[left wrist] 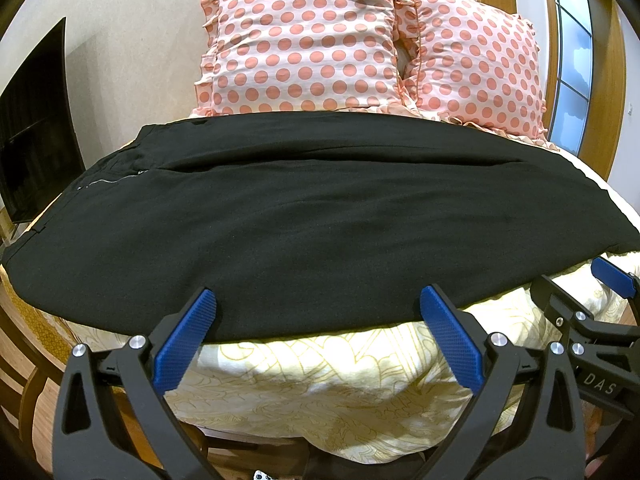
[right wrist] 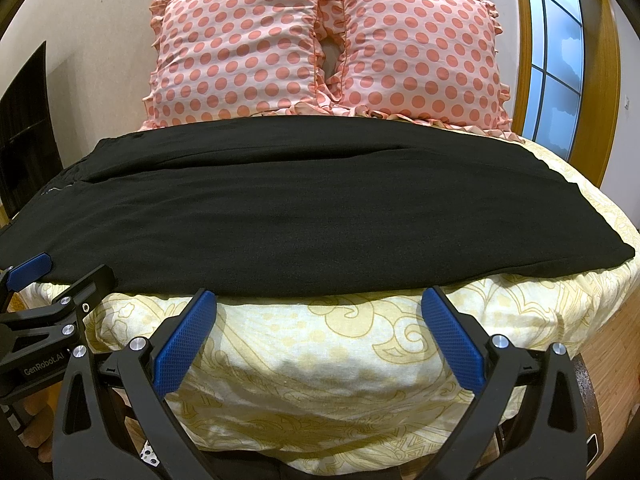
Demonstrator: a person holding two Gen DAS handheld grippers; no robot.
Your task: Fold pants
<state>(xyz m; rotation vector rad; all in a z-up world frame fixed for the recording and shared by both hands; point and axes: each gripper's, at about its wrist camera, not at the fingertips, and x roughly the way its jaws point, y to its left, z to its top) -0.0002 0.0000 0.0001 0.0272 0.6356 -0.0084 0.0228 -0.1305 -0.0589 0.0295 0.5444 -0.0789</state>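
The pants (left wrist: pixel 312 220) lie spread sideways across the bed (left wrist: pixel 320 376), waist toward 9 o'clock, legs toward 3 o'clock, below the pillows (left wrist: pixel 304 40) at 12. Both grippers are released and hold nothing: the left gripper (left wrist: pixel 318 304) sits at the near hem, the right gripper (right wrist: pixel 320 306) just short of it at 6 o'clock. The fold looks unstarted; next, each must pinch the near edge.

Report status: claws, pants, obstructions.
Left claw open, right claw open, both at near hem. Black pants flat across bed, unfolded. Nothing blocking.
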